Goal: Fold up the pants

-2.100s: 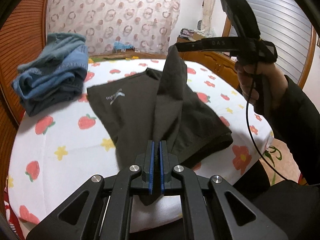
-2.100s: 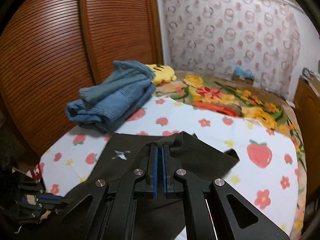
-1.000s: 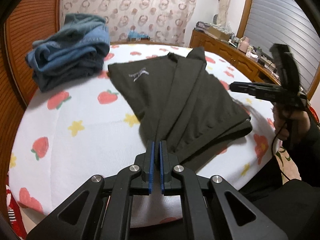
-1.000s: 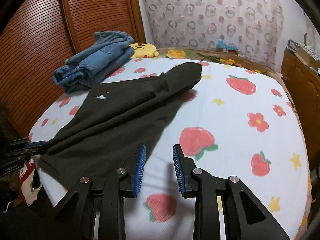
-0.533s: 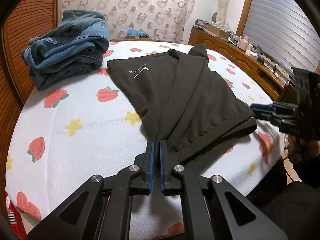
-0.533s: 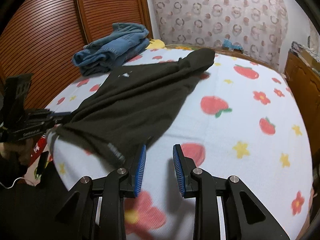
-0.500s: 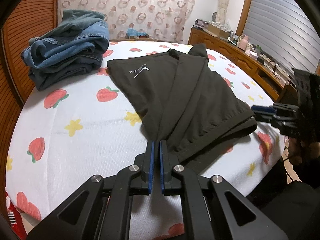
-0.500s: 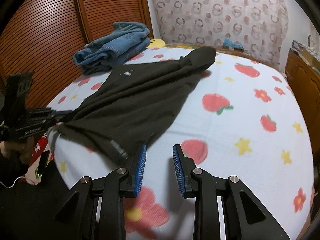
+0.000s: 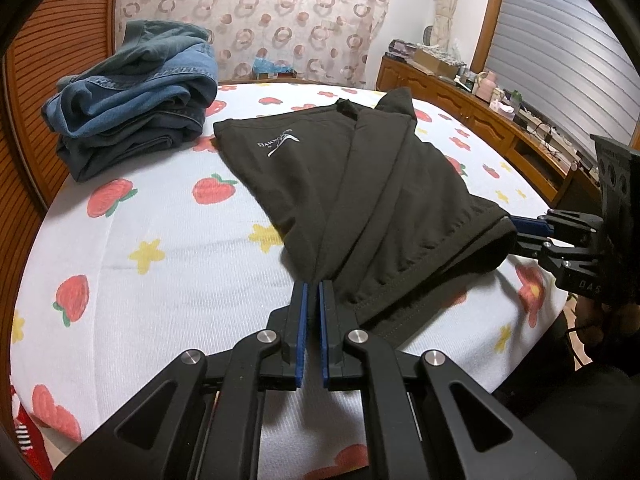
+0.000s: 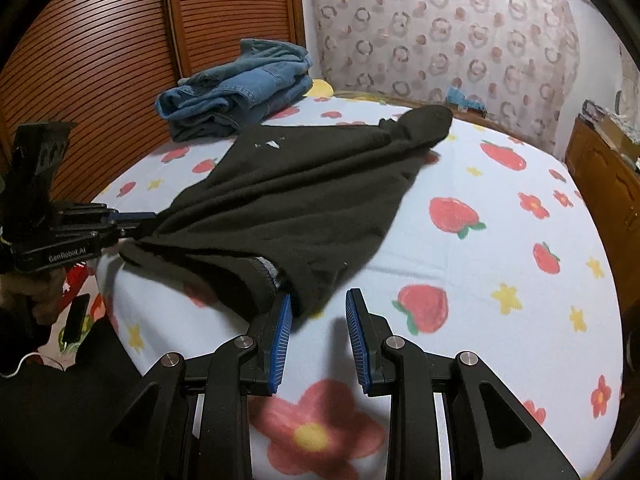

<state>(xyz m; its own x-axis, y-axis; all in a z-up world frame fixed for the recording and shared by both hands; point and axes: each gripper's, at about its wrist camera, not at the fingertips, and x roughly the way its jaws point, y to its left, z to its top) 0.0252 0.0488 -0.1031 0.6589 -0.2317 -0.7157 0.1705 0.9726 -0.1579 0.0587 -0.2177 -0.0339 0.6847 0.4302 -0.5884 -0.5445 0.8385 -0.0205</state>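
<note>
Black pants (image 9: pixel 380 200) with a small white logo lie folded lengthwise on the strawberry-print bed. My left gripper (image 9: pixel 312 292) is shut on their near hem corner, and the cloth fans out from its pads. The right wrist view shows that left gripper (image 10: pixel 136 222) at the far left, pinching the black pants (image 10: pixel 300 192). My right gripper (image 10: pixel 319 300) is open at the other hem corner. The tip of that cloth lies against its left finger (image 10: pixel 282 320), and the pads do not press it. From the left wrist view, my right gripper (image 9: pixel 520 236) sits at the pants' right corner.
A pile of folded blue jeans (image 9: pixel 132 92) rests at the back left of the bed (image 9: pixel 160 280), also seen as jeans (image 10: pixel 240 84) by the slatted wardrobe doors (image 10: pixel 100 60). A wooden dresser (image 9: pixel 460 100) runs along the right. A phone (image 10: pixel 74 318) lies on the floor.
My right gripper let go of the folded-over leg, came down and back along the bed, and now sits at the pants' near right corner. The left gripper kept still, shut on the cloth.
</note>
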